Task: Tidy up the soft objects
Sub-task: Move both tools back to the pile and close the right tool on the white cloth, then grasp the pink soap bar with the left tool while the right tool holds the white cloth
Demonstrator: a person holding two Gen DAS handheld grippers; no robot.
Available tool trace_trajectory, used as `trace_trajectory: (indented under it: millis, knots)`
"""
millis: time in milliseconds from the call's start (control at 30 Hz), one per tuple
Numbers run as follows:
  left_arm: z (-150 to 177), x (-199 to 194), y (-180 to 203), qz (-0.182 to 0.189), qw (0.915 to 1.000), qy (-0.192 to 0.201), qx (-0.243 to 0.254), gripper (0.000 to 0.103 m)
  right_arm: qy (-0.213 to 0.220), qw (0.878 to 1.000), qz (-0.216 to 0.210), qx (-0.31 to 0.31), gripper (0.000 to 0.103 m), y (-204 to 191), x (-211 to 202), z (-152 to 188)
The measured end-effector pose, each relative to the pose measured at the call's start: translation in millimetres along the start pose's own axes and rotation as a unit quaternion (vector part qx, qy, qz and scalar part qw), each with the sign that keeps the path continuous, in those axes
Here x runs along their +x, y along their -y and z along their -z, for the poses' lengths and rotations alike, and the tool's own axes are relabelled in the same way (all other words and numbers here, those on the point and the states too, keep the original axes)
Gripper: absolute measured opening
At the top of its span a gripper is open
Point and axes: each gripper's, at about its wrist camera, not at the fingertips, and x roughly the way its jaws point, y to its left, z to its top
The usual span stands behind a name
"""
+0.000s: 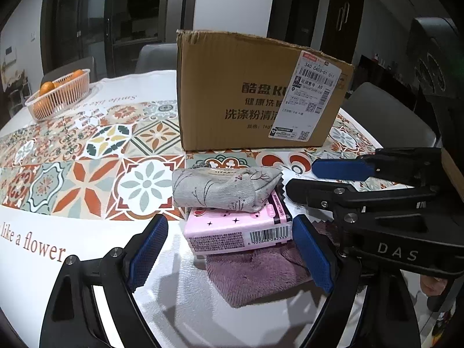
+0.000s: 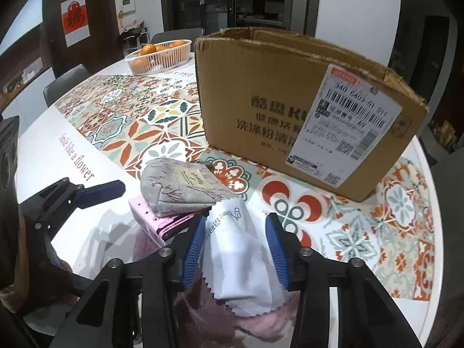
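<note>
A grey floral fabric pouch lies on a pink tissue pack, which rests on a mauve plush towel. My left gripper is open, its fingers on either side of the tissue pack. A white cleaning cloth lies between the open fingers of my right gripper, on the towel. The pouch and the tissue pack lie just left of it. The right gripper also shows in the left wrist view.
A large open cardboard box stands behind the pile, also in the right wrist view. A white basket of oranges sits at the far left of the patterned tablecloth. Grey chairs stand beyond the table edge.
</note>
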Motion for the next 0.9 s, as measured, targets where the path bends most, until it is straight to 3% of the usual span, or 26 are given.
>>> trace_trajectory:
  millis: [267,900]
  knots:
    - [-0.4,4.5,0.4,0.010,0.9999,-0.005,-0.006,0.074,-0.009,1.000,-0.013,0.011,0.017,1.4,7.8,3.8]
    - [-0.4,-19.1,12.0,0.011,0.9998,0.014,0.005,0.073,0.044,0.996,-0.007,0.083,0.012,13.0,-25.3,16.1]
